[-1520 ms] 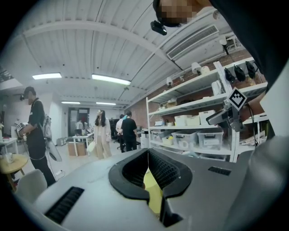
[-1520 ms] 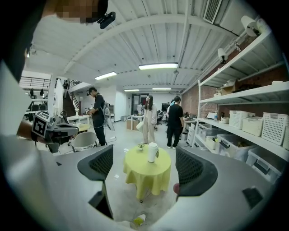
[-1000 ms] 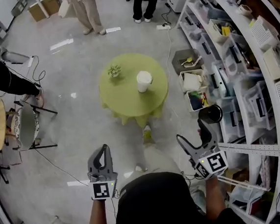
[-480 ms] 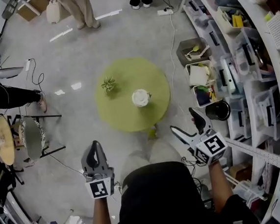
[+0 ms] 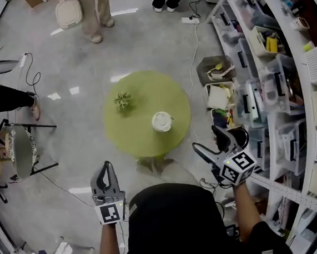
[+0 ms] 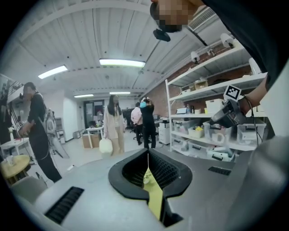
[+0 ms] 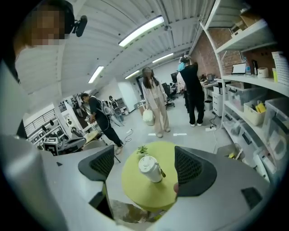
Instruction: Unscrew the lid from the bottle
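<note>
A white bottle [image 5: 162, 121] with its lid on stands upright on a round green table [image 5: 140, 139]. Both grippers hang in the air short of the table's near edge, apart from the bottle. My left gripper [image 5: 104, 171] is shut with nothing between its fingers; in the left gripper view [image 6: 148, 158] only a strip of green table shows through the seam. My right gripper [image 5: 211, 145] is open and empty. In the right gripper view [image 7: 145, 169] the bottle [image 7: 150, 168] and the table [image 7: 135, 187] show far off between the two spread fingers.
A small potted plant [image 5: 123, 99] sits on the table left of the bottle. Shelves with bins [image 5: 277, 84] line the right side, and open boxes [image 5: 219, 95] stand on the floor beside the table. A chair [image 5: 24, 148] is at the left. People [image 5: 89, 13] stand beyond the table.
I have come closer to the table, and both grippers have moved forward towards it. The left stays shut and the right stays open.
</note>
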